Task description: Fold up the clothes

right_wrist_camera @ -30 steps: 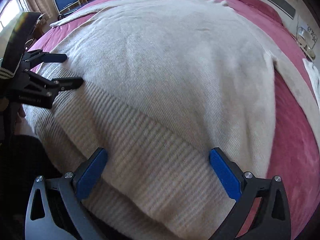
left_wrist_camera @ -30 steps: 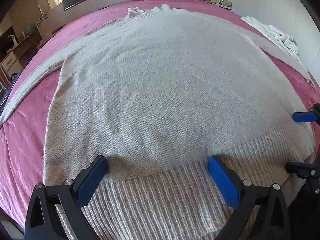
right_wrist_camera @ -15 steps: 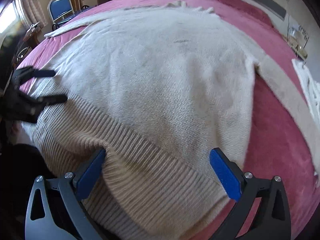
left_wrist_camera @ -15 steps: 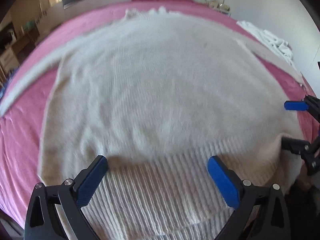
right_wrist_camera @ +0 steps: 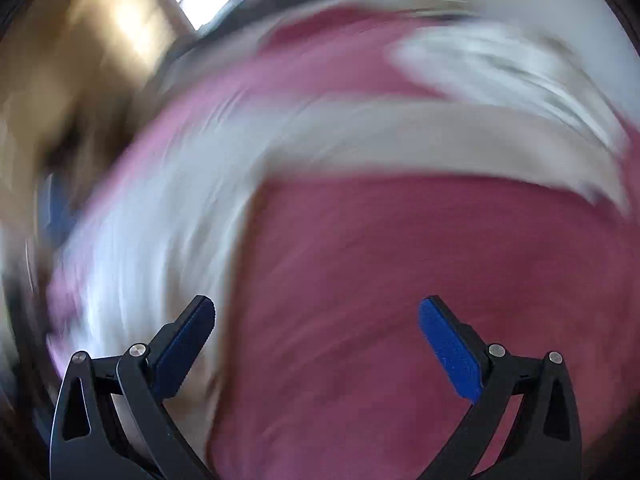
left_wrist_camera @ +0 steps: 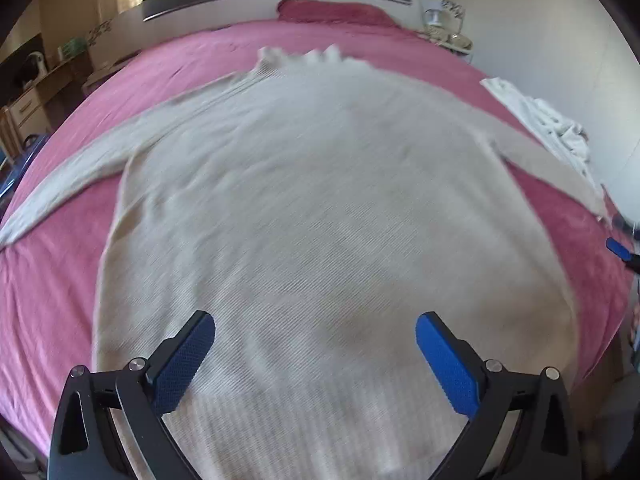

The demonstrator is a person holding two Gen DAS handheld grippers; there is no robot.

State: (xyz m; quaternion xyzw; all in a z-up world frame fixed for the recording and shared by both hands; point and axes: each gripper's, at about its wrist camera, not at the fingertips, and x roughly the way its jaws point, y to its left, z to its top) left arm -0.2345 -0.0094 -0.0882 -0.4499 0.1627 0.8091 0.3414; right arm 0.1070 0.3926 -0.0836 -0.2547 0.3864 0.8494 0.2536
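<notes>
1. Left wrist view: our left claw point(left_wrist_camera: 315, 354) hangs spread wide and empty over the hem of the sweater point(left_wrist_camera: 320, 208), which lies flat on the pink bed point(left_wrist_camera: 52, 280), sleeves out.
2. Right wrist view: our right claw point(right_wrist_camera: 316, 340), also agape and empty, faces bare bed beside the blurred right sleeve point(right_wrist_camera: 440, 136).
3. We judge folding has not begun; next we should grip that sleeve and bring it across.

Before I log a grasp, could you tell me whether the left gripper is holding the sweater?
No, the left gripper is open above the flat sweater.
</notes>
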